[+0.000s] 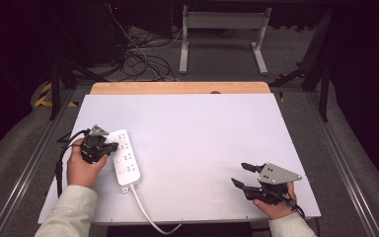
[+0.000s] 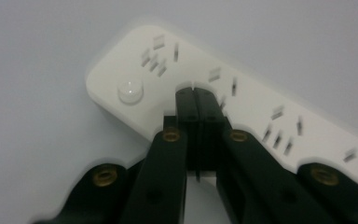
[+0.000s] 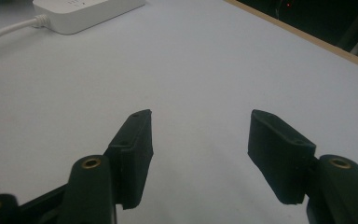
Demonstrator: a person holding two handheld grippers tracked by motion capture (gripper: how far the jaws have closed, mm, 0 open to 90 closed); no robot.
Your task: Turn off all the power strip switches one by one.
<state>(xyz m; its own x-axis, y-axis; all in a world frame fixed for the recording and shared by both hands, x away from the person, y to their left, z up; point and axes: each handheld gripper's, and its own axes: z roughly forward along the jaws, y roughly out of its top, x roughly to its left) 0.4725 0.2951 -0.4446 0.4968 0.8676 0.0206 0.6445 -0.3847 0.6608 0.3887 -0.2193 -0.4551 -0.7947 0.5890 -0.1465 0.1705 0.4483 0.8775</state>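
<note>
A white power strip point(image 1: 126, 157) lies on the left part of the white table point(image 1: 202, 128), and its white cable point(image 1: 145, 212) runs off the near edge. My left gripper point(image 1: 113, 146) is shut, its tips touching the strip's top from the left. In the left gripper view the closed jaws point(image 2: 196, 95) rest on the power strip point(image 2: 256, 107) just right of its round button point(image 2: 130, 90), with nothing between them. My right gripper point(image 1: 238, 173) hovers open near the front right of the table, empty. In the right gripper view its jaws point(image 3: 198, 126) stand wide apart over bare table, and the power strip point(image 3: 84, 11) lies far off.
A wooden strip point(image 1: 177, 88) borders the table's far edge. Beyond it, loose cables point(image 1: 138, 59) and a white metal frame point(image 1: 222, 34) sit on the floor. Metal rails point(image 1: 34, 153) run along both sides of the table.
</note>
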